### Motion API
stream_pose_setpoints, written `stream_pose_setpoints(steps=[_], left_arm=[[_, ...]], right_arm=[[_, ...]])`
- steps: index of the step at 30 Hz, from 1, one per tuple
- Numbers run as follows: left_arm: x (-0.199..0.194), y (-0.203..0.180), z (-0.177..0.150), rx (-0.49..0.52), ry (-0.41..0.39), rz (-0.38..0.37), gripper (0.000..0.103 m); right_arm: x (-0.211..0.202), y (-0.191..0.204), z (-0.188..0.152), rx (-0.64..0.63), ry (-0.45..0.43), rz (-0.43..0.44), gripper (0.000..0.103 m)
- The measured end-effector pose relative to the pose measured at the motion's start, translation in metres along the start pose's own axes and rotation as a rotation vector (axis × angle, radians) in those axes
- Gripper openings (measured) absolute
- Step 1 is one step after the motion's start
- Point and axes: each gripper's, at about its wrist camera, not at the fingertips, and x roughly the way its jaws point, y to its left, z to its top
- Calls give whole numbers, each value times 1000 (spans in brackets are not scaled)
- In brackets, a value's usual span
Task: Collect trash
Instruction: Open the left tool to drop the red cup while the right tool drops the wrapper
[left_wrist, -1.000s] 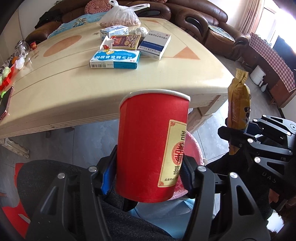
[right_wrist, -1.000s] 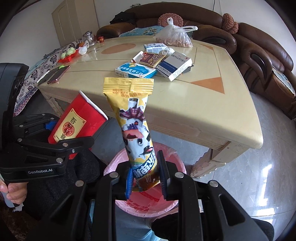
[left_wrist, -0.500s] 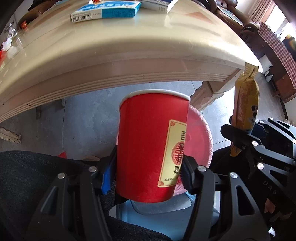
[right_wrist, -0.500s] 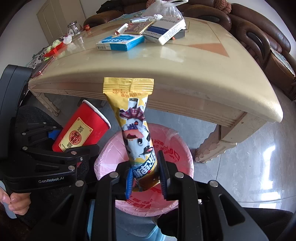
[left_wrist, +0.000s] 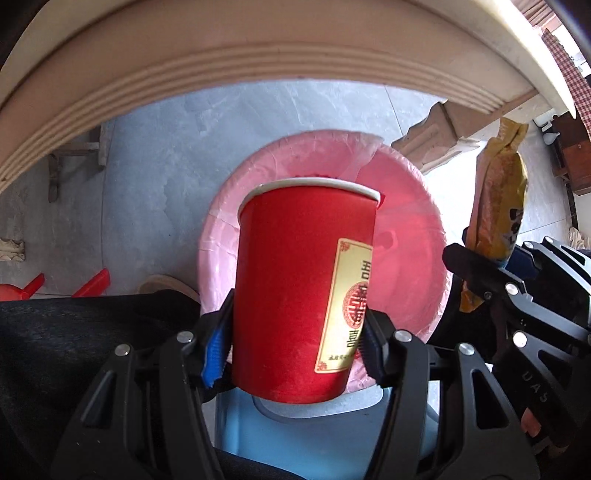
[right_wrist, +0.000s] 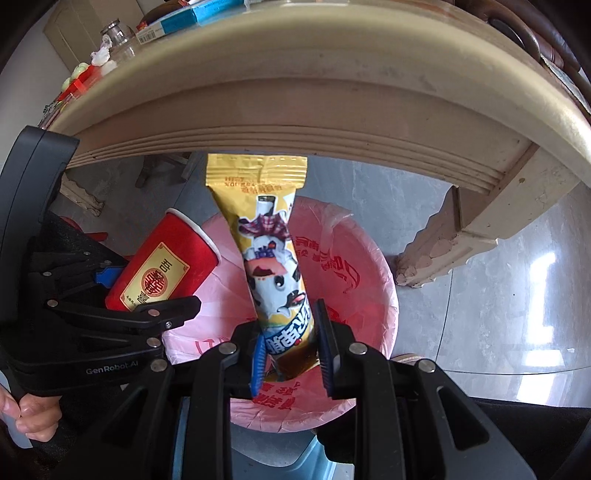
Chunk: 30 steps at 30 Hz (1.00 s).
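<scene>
Left wrist: left tongs (left_wrist: 295, 354) clamp a red paper cup (left_wrist: 299, 295), gold label, white rolled rim, over a round bin (left_wrist: 413, 236) lined with crinkled pink film. Ribbed cream counter (left_wrist: 221, 59) edge above.

Right wrist: right tongs (right_wrist: 291, 354) pinch a glossy yellow wrapper (right_wrist: 269, 258), crimped end up, over the bin (right_wrist: 369, 280).

Both views are bright with daylight: white glare lies on the glossy floor (right_wrist: 543, 291) at the right, and light shines through the pink bin liner (left_wrist: 402, 229). Fisheye distortion bows the table (right_wrist: 295, 107) edge into an arc, with dark corners. The table's underside is shadowed; near parts look slightly soft.
</scene>
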Motion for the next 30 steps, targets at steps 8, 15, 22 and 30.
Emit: stream_pose_setpoints(steps=[8,15,22,30], left_arm=[[42,9,13,-35,123,-11,57],[74,12,23,-67,214,-30,57],[85,14,26,-77,262,-45,58],[93,15,28,-75,283,-11,70]], right_arm=[[32,-9,5,20,72,9,24],[54,-19,7,55,133,17,24],[64,-23,9,77,165,26,24],[79,-26,8,83,194,30,25]])
